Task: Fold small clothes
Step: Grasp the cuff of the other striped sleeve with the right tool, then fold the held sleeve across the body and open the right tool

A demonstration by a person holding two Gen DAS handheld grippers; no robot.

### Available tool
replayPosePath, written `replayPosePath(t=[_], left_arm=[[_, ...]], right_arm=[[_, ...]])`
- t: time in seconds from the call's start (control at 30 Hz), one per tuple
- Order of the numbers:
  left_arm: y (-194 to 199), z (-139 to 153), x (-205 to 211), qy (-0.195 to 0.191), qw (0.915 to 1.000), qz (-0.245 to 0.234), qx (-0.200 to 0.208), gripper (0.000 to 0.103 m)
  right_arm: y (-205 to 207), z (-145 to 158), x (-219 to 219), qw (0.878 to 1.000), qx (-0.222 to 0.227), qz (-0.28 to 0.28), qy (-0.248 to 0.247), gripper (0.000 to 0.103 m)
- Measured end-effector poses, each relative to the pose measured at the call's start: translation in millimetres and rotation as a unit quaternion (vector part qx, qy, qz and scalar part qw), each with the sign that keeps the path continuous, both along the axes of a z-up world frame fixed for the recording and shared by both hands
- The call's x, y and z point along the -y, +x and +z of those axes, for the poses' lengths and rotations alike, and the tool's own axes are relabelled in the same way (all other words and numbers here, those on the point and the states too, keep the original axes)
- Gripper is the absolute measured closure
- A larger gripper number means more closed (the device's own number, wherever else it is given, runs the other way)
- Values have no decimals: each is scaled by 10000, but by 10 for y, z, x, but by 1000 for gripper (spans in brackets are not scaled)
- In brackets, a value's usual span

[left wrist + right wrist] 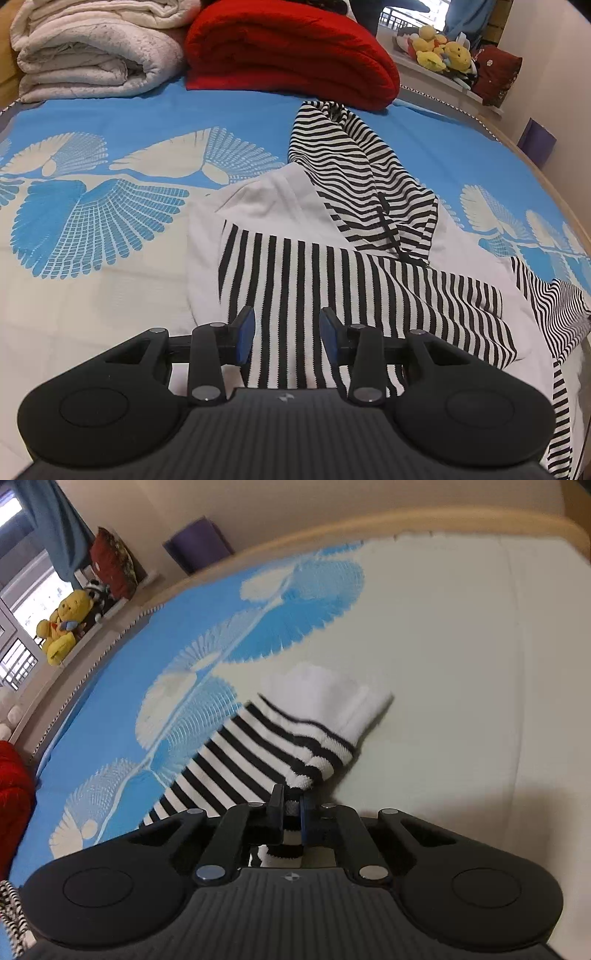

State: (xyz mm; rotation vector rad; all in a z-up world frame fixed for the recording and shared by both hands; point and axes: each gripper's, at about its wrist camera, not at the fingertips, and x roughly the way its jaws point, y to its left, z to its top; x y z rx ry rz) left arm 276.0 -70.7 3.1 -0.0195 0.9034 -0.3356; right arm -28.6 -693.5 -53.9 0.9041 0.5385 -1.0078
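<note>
A small black-and-white striped garment [332, 266] with white trim lies crumpled on the blue and white bedspread [110, 229]. My left gripper [287, 332] is open just above its near striped part, with the blue pads apart. In the right wrist view, my right gripper [291, 808] is shut on a striped sleeve [266, 746] with a white cuff [332, 698], which hangs above the bedspread [461, 664].
A folded cream blanket [92, 51] and a folded red blanket [288, 55] lie at the far end of the bed. Yellow plush toys [443, 51] sit on a window ledge. The wooden bed edge [406, 520] and a purple box [199, 542] lie beyond the sleeve.
</note>
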Motion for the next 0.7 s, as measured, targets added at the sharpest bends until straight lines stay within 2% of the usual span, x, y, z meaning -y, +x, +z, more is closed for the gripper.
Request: replayPosePath(t=[0.1, 0.13, 0.17, 0.23, 0.3, 0.37, 0.43, 0.47, 0.5, 0.53, 0.57, 0.63, 0.67, 0.7], left_arm=[[0, 22, -47, 4, 10000, 30, 6, 60], [4, 31, -76, -7, 10000, 57, 6, 60], [9, 41, -106, -30, 10000, 92, 2, 60], [29, 67, -191, -90, 9998, 200, -27, 60], [51, 102, -271, -119, 9995, 294, -43, 60], [70, 151, -368, -182, 9989, 441, -32, 60], [89, 197, -441, -280, 9981, 553, -23, 60], [99, 215, -467, -321, 9977, 593, -26, 60], [110, 230, -487, -359, 9974, 626, -36, 60], [118, 238, -507, -394, 9971, 655, -59, 60], [129, 242, -523, -431, 9968, 671, -87, 60], [142, 242, -548, -525, 9960, 703, -164, 61], [146, 240, -554, -570, 9956, 712, -201, 61], [144, 237, -557, -620, 9953, 706, -232, 62]], right_arm=[[215, 275, -149, 9968, -385, 128, -684, 97], [380, 438, -295, 9912, -696, 308, -1084, 97], [519, 585, -452, 9850, -828, 515, -1424, 97], [798, 914, -865, 9712, -635, 1141, -1994, 97], [1099, 1268, -1482, 9481, -284, 1989, -2465, 97], [1305, 1506, -2107, 9242, 150, 2783, -2611, 97], [1458, 1657, -2722, 9017, 587, 3550, -2399, 97], [1535, 1694, -3055, 8862, 835, 4081, -2031, 97], [1599, 1700, -3278, 8721, 937, 4498, -1682, 97], [1665, 1681, -3538, 8523, 923, 4992, -1256, 97], [1692, 1648, -3756, 8391, 809, 5298, -929, 97], [1697, 1565, -4026, 8270, 468, 5589, -385, 97], [1685, 1535, -4069, 8287, 299, 5585, -197, 96], [1669, 1532, -4051, 8395, 193, 5429, -108, 92]])
